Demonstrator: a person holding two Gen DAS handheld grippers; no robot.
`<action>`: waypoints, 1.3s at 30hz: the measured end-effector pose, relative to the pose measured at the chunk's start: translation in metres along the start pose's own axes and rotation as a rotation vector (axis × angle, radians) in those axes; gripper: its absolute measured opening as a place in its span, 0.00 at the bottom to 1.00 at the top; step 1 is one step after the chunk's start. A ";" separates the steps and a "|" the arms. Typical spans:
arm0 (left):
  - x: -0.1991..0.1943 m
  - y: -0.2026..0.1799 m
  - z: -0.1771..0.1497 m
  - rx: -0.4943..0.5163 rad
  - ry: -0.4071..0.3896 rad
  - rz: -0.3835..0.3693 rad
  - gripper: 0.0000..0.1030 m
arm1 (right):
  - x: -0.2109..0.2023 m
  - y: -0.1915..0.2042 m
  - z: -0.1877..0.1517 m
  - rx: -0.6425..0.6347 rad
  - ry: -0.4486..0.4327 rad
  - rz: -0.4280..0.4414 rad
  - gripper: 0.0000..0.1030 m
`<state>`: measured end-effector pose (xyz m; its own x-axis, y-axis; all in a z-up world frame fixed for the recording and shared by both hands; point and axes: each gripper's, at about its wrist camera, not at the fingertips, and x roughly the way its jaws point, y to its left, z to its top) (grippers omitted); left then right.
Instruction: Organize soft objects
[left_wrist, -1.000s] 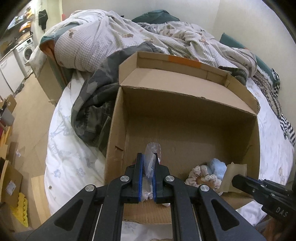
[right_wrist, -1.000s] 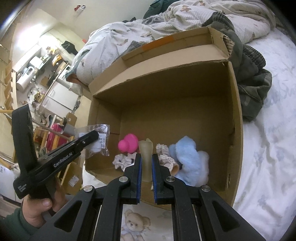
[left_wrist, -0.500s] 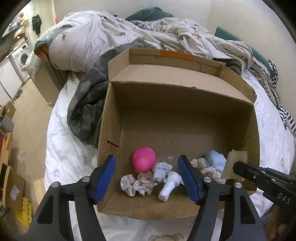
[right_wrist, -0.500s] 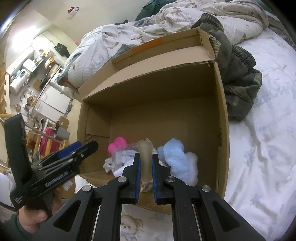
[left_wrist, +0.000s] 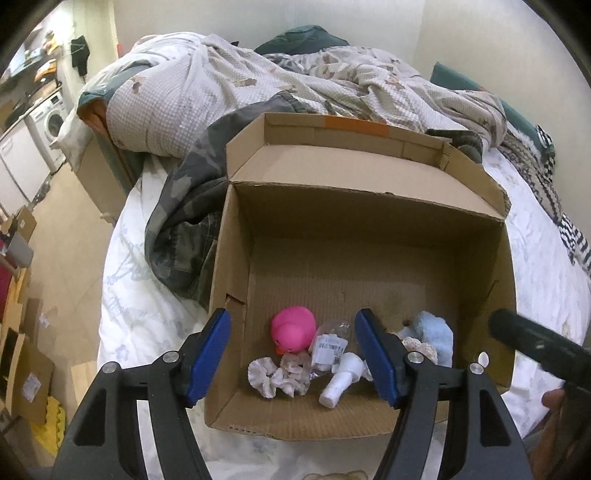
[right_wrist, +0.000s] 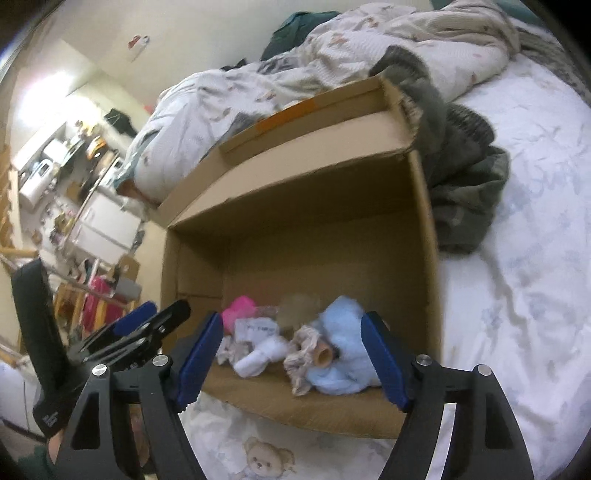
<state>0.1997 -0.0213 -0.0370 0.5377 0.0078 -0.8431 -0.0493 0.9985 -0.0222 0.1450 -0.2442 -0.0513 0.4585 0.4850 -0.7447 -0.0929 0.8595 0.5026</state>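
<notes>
An open cardboard box (left_wrist: 369, 206) (right_wrist: 424, 229) lies on the bed. Inside it are a pink toy (left_wrist: 293, 328) (right_wrist: 238, 309), a white packet in clear wrap (left_wrist: 334, 363) (right_wrist: 258, 352), a cream scrunchie (left_wrist: 277, 374), a blue plush (left_wrist: 437, 338) (right_wrist: 341, 354) and a frilly item (right_wrist: 304, 341). A blurred beige object (right_wrist: 297, 305) is in mid-air above them. My left gripper (left_wrist: 293, 354) is open and empty over the box's near edge. My right gripper (right_wrist: 291, 356) is open and empty there too.
A rumpled quilt (left_wrist: 258, 85) and a dark garment (left_wrist: 177, 229) lie behind and left of the box. White sheet (right_wrist: 517, 295) spreads to the right. The bed edge drops to a floor with cartons (left_wrist: 22, 354) on the left.
My left gripper opened and dropped the wrapped packet into the box. My right gripper has just opened and let go of the beige object, which is falling into the box.
</notes>
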 end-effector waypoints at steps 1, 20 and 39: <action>-0.001 0.000 0.001 -0.001 -0.001 0.012 0.65 | -0.004 0.000 0.000 0.004 -0.017 0.004 0.93; -0.094 0.026 -0.023 0.029 -0.250 0.090 0.96 | -0.074 0.041 -0.025 -0.204 -0.291 -0.188 1.00; -0.112 0.040 -0.069 -0.015 -0.249 0.034 0.99 | -0.076 0.066 -0.079 -0.257 -0.269 -0.216 1.00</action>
<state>0.0796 0.0137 0.0200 0.7265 0.0564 -0.6848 -0.0828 0.9965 -0.0058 0.0349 -0.2119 0.0034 0.7026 0.2595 -0.6626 -0.1711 0.9654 0.1966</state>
